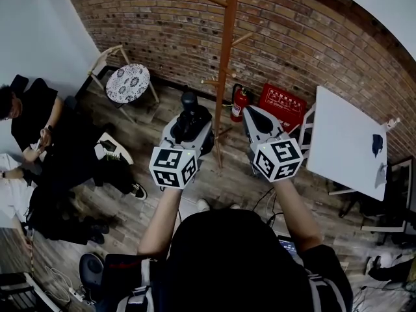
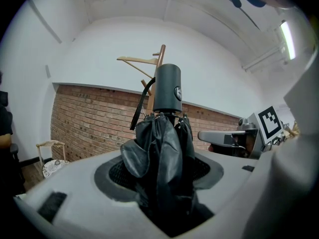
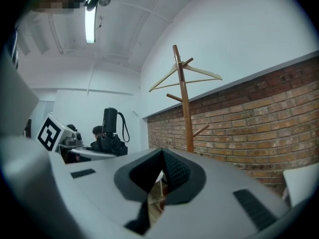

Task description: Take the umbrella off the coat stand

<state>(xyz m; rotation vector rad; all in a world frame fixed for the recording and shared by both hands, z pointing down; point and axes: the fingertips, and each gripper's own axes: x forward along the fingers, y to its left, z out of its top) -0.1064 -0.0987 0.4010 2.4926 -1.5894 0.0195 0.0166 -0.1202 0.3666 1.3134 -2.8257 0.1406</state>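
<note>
A folded black umbrella (image 2: 162,148) stands upright between the jaws of my left gripper (image 2: 159,171), which is shut on its bunched fabric. Its cylindrical handle (image 2: 167,88) and wrist strap point up. In the head view the umbrella (image 1: 189,106) and left gripper (image 1: 188,127) are just left of the wooden coat stand (image 1: 225,64), apart from it. My right gripper (image 1: 252,114) is held level to the right of the stand, shut, with nothing between its jaws (image 3: 162,156). The right gripper view shows the stand (image 3: 185,108) with a wooden hanger (image 3: 197,73) and the umbrella (image 3: 109,131) at left.
A brick wall runs behind the stand. A red fire extinguisher (image 1: 238,103) and a red box (image 1: 283,104) sit at its foot. A white table (image 1: 348,142) is on the right, a cushioned chair (image 1: 128,83) at back left, and seated people (image 1: 39,129) on the left.
</note>
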